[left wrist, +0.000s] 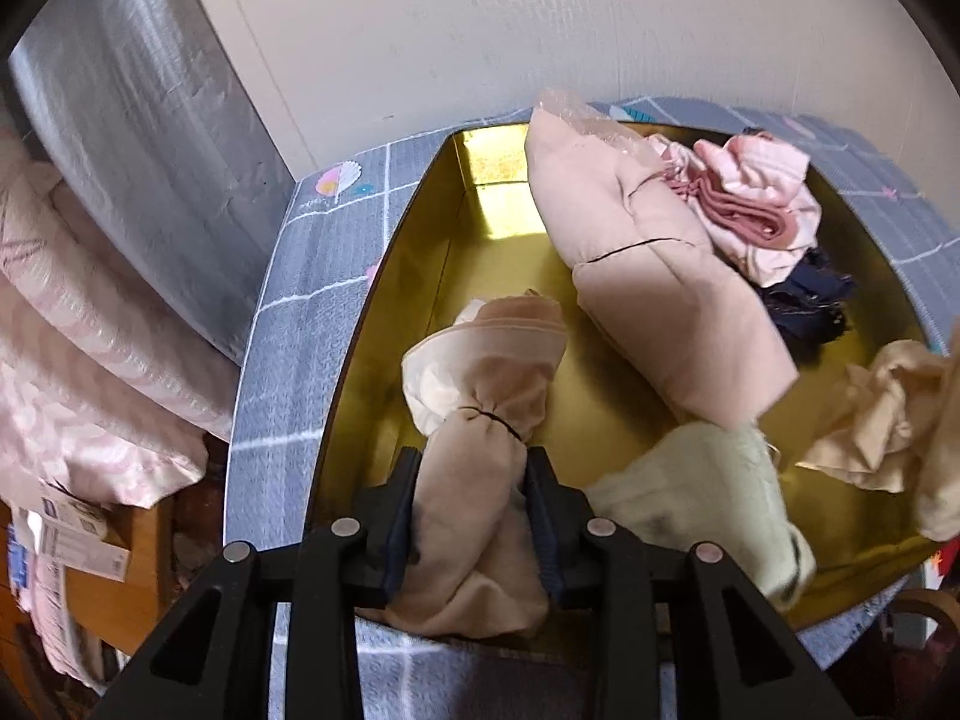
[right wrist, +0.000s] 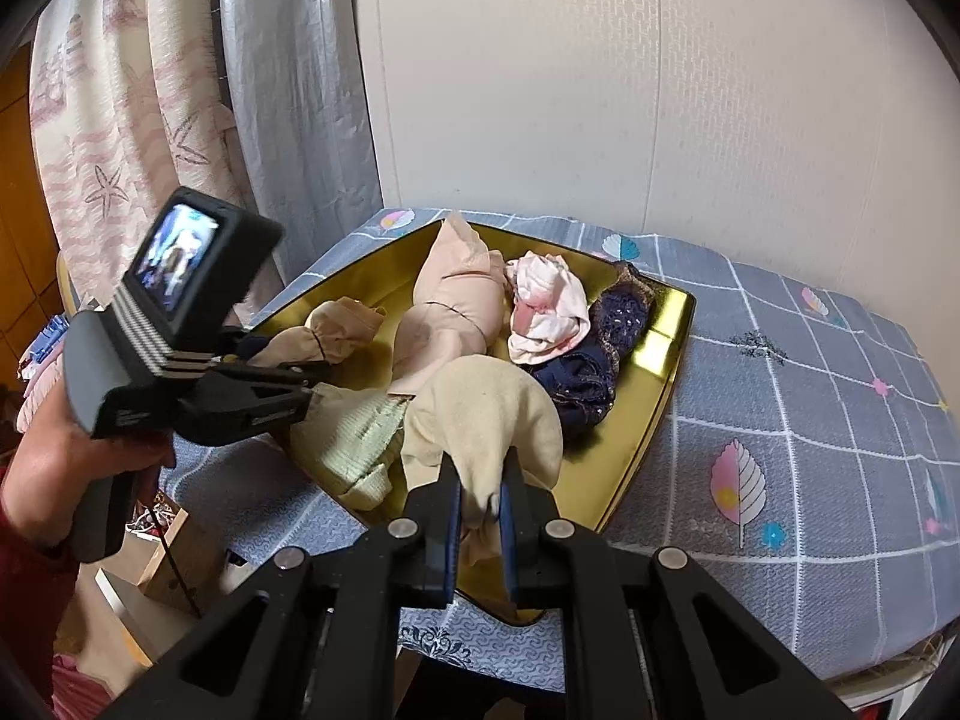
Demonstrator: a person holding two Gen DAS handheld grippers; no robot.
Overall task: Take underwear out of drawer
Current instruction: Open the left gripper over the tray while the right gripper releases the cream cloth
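A: In the left wrist view, where does the left gripper [left wrist: 471, 516] stand?

B: Its two black fingers [left wrist: 399, 516] flank a beige tied bundle [left wrist: 480, 420] of underwear, one on each side, and touch its lower half. A thin dark band cinches the bundle just ahead of the fingertips, and the puffed top spreads beyond them. The jaws are partly apart around it; whether they still press the cloth cannot be told.

A: And around it?

B: The bundle lies in the gold drawer [left wrist: 372, 360]. To the right of the fingers sits a pale green cloth [left wrist: 696, 498], and further ahead on the right a long pink roll [left wrist: 648, 276] with pink striped underwear [left wrist: 762, 210] beyond it.

A: What about the right wrist view?

B: The right gripper [right wrist: 480, 504] is closed tight on a cream garment [right wrist: 486, 420]. The pinched fold sits between the pads, and the rest balloons up ahead of the fingertips, over the drawer's near edge. A dark blue lace piece [right wrist: 600, 348] lies ahead and right. To the left, a hand [right wrist: 66, 456] holds the other gripper, with the beige bundle at its tips.
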